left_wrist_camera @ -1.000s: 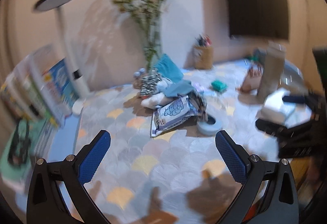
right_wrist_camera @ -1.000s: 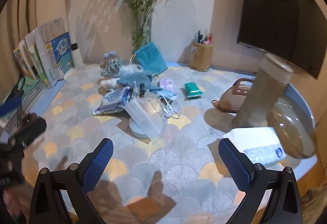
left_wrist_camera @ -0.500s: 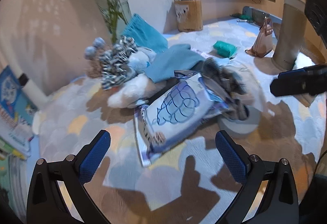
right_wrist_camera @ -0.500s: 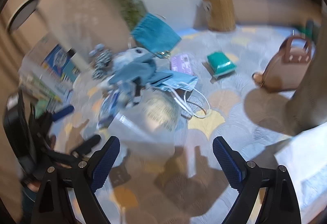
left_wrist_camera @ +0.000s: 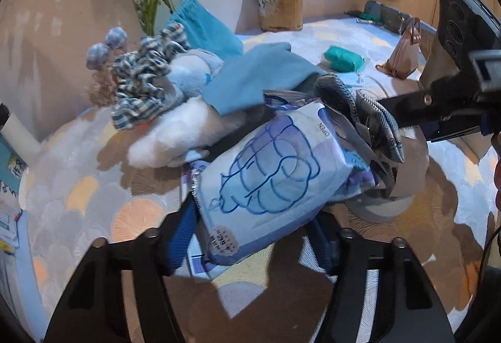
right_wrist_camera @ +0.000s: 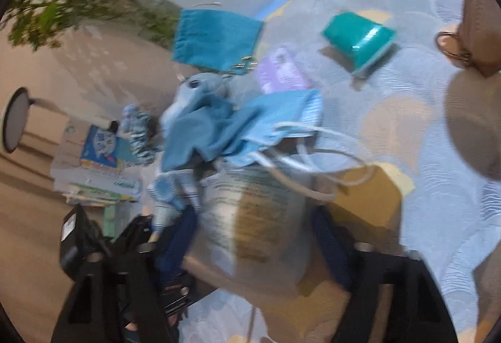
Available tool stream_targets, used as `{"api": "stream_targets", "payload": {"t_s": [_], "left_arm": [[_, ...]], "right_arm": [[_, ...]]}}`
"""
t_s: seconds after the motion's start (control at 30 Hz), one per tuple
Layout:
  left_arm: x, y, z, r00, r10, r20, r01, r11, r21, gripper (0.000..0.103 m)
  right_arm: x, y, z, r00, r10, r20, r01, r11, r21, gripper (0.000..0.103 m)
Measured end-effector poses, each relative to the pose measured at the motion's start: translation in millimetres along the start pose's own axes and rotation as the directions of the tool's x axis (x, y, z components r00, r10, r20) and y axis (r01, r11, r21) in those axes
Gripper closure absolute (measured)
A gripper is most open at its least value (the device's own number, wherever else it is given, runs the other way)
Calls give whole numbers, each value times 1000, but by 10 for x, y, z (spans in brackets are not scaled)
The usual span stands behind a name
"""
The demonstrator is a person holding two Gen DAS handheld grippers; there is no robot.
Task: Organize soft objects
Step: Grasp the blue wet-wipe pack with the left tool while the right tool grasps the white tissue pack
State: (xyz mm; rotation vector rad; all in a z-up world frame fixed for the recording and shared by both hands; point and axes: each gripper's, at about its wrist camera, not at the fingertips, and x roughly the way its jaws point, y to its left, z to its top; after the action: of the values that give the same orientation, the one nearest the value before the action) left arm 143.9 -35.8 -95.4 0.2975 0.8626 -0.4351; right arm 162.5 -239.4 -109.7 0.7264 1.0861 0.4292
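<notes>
A heap of soft things lies on the scallop-patterned mat [left_wrist_camera: 87,186]. It holds a blue cloth [left_wrist_camera: 260,76], a checked scrunchie [left_wrist_camera: 141,83], a white fluffy piece [left_wrist_camera: 175,136] and a grey striped fabric [left_wrist_camera: 360,114]. My left gripper [left_wrist_camera: 250,236] is closing on the near end of a blue-and-white soft pack [left_wrist_camera: 269,174], and both pads touch its sides. My right gripper [right_wrist_camera: 253,236] is closing on a clear plastic bag [right_wrist_camera: 250,211], blurred, with its pads against the bag. A blue face mask [right_wrist_camera: 281,114] with white loops lies just beyond that bag.
A teal pouch [left_wrist_camera: 200,26] leans by the plant vase. A green packet [right_wrist_camera: 360,39], a purple packet [right_wrist_camera: 281,73], a brown handbag [left_wrist_camera: 404,58] and a pen holder [left_wrist_camera: 280,7] stand further back. Books [right_wrist_camera: 100,161] and a lamp [right_wrist_camera: 15,120] line the left edge.
Both grippers dropped down and in toward the heap. Their jaws narrowed from wide apart to the sides of the soft pack and the clear bag. The right one also rolled.
</notes>
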Motion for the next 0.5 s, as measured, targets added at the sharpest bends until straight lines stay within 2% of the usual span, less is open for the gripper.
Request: {"api": "stream_targets", "payload": {"t_s": [0.07, 0.1, 0.13, 0.23, 0.3, 0.4, 0.5], "left_arm": [[-75, 24, -20, 1000, -5, 9, 5, 1000, -23, 49], [-125, 39, -34, 1000, -2, 19, 3, 999, -38, 49], [-169, 53, -47, 1000, 0, 24, 2, 999, -52, 49], [-450, 122, -137, 999, 7, 39, -2, 990, -138, 49], [-593, 144, -196, 999, 44, 32, -37, 984, -175, 49], [-797, 154, -362, 989, 135, -54, -144, 959, -244, 49], [-846, 180, -540, 981, 149, -123, -181, 933, -310, 49]], "right_arm": [[-59, 83, -24, 999, -21, 24, 22, 999, -41, 51], [-79, 113, -38, 999, -23, 36, 25, 998, -66, 59], [-115, 155, -49, 999, -23, 48, 27, 996, -88, 62], [-249, 290, -109, 996, -42, 78, 55, 985, -166, 66], [-351, 345, -162, 994, -37, 102, 57, 978, -199, 66], [-564, 457, -267, 989, -33, 142, 68, 966, -251, 66], [-714, 541, -434, 986, -71, 150, 115, 943, -314, 66]]}}
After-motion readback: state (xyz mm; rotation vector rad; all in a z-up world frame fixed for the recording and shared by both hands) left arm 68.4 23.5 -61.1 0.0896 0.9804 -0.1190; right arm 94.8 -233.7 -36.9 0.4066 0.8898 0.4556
